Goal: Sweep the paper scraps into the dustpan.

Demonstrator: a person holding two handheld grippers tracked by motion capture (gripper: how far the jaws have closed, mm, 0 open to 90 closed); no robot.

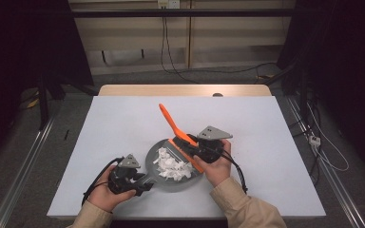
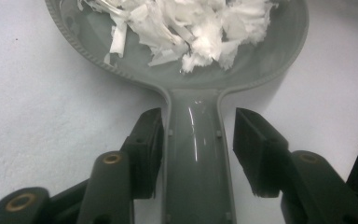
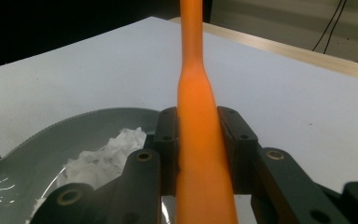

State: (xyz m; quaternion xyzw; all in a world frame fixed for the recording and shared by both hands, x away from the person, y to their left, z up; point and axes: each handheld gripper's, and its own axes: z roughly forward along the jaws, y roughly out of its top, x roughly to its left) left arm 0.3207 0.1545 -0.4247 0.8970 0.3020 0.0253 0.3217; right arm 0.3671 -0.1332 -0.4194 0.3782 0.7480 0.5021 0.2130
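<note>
White table (image 1: 123, 123) in a dim room, left gripper (image 2: 198, 151) jaws parted either side of a grey dustpan (image 2: 196, 93) handle, right pad clear of it, pan holding white paper scraps (image 2: 186, 28), right gripper (image 3: 199, 140) clamped on an orange brush (image 3: 198, 116) handle, no writing legible.

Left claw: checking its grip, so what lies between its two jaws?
The grey dustpan's handle lies between them in the left gripper view, with a gap at the right jaw.

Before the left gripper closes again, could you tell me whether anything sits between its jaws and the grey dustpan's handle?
Nothing visible does. The dustpan handle lies bare between the left gripper, whose jaws stand slightly apart from it; the paper scraps stay up in the pan.
</note>
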